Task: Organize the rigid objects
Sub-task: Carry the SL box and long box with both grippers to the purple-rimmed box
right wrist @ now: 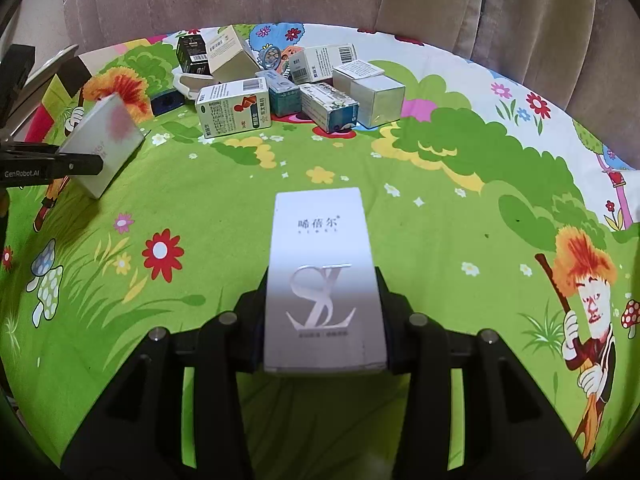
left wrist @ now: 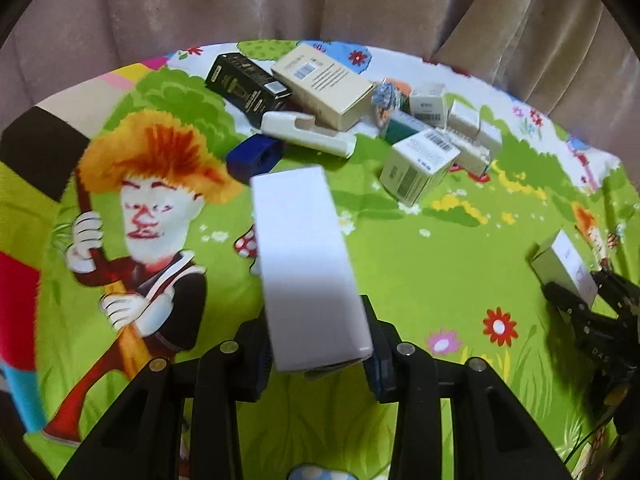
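My left gripper [left wrist: 316,344] is shut on a plain white box [left wrist: 308,264], held tilted above the cloth; the same box shows in the right wrist view [right wrist: 106,144] at the left, with a pink blotch on it. My right gripper [right wrist: 324,320] is shut on a white box with a silver logo [right wrist: 322,280]; it also shows in the left wrist view [left wrist: 564,268] at the right edge. A heap of several boxes [right wrist: 288,84] lies at the far side of the table, seen too in the left wrist view [left wrist: 360,112].
A bright cartoon cloth [right wrist: 440,220] covers the round table. The heap holds a black box [left wrist: 246,84], a cream box [left wrist: 324,80], a blue sharpener [left wrist: 256,156] and a white plastic holder [left wrist: 308,132]. A brown curtain [left wrist: 320,0] hangs behind.
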Demonstrator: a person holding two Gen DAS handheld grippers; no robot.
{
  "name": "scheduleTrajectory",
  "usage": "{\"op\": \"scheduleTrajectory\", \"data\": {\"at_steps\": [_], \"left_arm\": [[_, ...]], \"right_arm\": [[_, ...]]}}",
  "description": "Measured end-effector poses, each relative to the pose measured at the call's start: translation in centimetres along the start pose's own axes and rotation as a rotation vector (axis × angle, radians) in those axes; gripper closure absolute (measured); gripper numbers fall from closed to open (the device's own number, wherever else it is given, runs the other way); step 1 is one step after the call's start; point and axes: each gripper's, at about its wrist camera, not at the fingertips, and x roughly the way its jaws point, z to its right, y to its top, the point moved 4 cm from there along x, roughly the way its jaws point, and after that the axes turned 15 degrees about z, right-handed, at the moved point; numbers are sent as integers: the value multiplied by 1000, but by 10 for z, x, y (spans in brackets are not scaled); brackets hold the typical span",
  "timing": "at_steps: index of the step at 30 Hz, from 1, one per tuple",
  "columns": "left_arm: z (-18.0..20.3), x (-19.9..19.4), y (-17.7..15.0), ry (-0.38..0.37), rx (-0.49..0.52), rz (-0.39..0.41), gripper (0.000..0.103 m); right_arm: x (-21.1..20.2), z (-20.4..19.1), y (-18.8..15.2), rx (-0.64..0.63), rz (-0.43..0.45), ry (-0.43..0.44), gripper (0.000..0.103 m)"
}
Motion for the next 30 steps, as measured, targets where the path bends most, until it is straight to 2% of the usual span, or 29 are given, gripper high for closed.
{"op": "scheduleTrajectory", "data": {"at_steps": [3,7,11,16,19,26,30], "left_arm": [[-1,18,13,18,-27,42,64],[1,26,11,80,-44,83,68],[8,1,-7,48,-71,134,68],[12,-39,-42,22,-98,151,68],[13,-50,-59,27,-102,164,68],[12,-62,-74,78,-74,182,68],[15,-73,-84,64,-60,172,68]], "right_arm": [[0,0,0,0,0,-4,56],[0,0,-1,3,0,-1,56],[0,1,-1,13,-1,1,56],[1,3,0,22,-3,-4,56],[0,3,0,20,-4,-13,57],[-1,0,-2,3,-9,-60,57],[-9,-9,-11,128,-61,-112,57]]}}
